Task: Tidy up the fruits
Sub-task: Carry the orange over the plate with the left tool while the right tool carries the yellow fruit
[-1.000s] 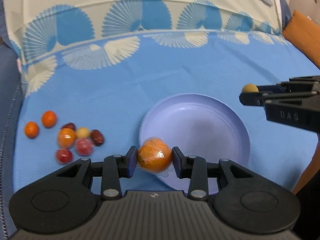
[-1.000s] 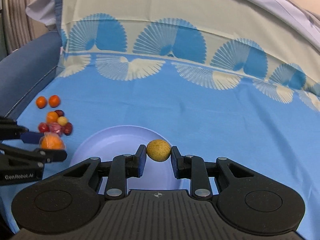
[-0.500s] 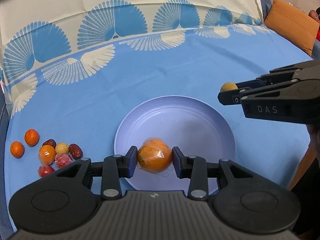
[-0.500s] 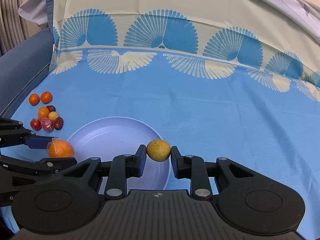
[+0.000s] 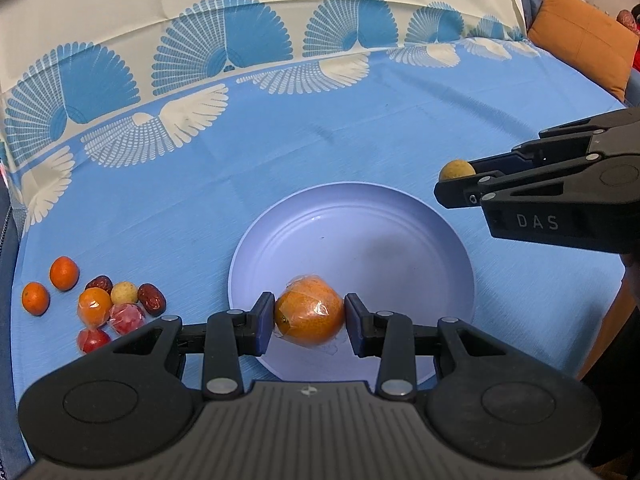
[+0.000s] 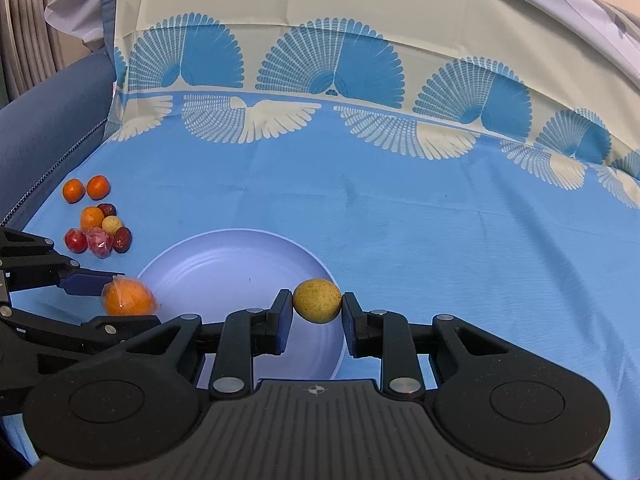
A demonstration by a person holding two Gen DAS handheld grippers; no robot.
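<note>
L gripper (image 5: 309, 318) jaws clamp wrapped orange (image 5: 310, 317) over plate (image 5: 360, 220) near-left rim. R gripper (image 6: 316, 301) jaws clamp yellow fruit (image 6: 317, 300) at right rim. L fruit sits further inside; release first.

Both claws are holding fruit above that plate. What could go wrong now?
The wrapped orange in the left gripper hangs near the plate rim, so it might drop outside. The round yellow fruit in the right gripper could roll off once released.
</note>
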